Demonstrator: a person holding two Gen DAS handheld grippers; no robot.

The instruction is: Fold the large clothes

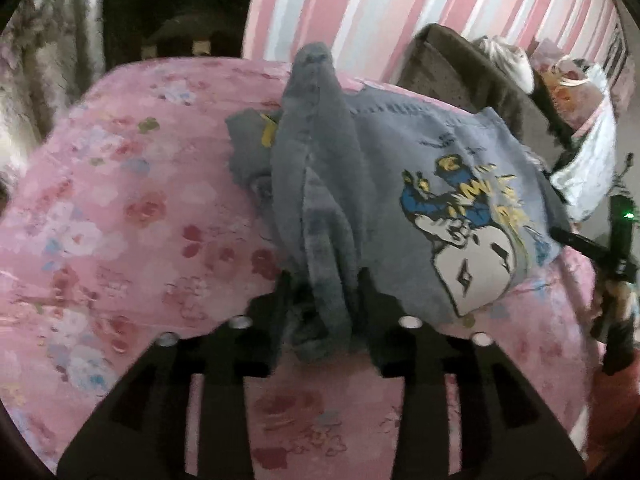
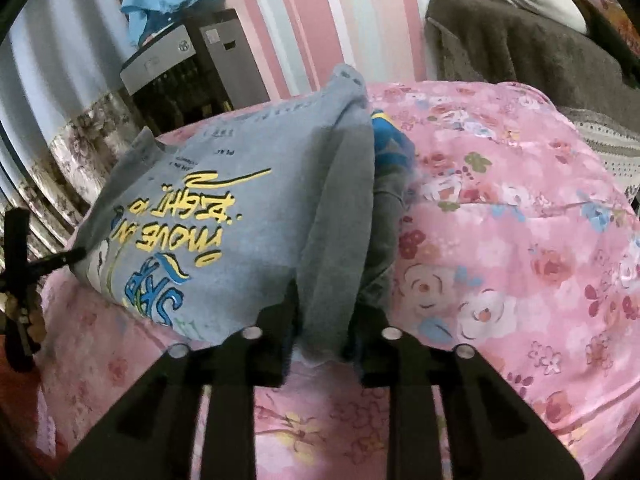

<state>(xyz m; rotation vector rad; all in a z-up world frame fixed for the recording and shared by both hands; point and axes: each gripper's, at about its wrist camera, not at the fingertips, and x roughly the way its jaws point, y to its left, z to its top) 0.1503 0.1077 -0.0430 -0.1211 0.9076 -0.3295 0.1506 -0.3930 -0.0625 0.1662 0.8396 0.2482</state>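
Both fisheye views sit just behind their own black jaws and look steeply down and forward, close above the pink floral-print bed cover (image 1: 120,208). They share the grey printed cotton garment (image 1: 460,168) and the pink-and-white striped wall (image 2: 320,20) beyond; each catches the other gripper at its frame edge.

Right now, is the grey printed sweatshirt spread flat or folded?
Folded, not flat: the grey printed sweatshirt is doubled over on the pink floral bedspread, layers bunched between each hand-held gripper's fingers.

Upside-down yellow "MOVE" on the grey shirt (image 2: 224,216); rest illegible
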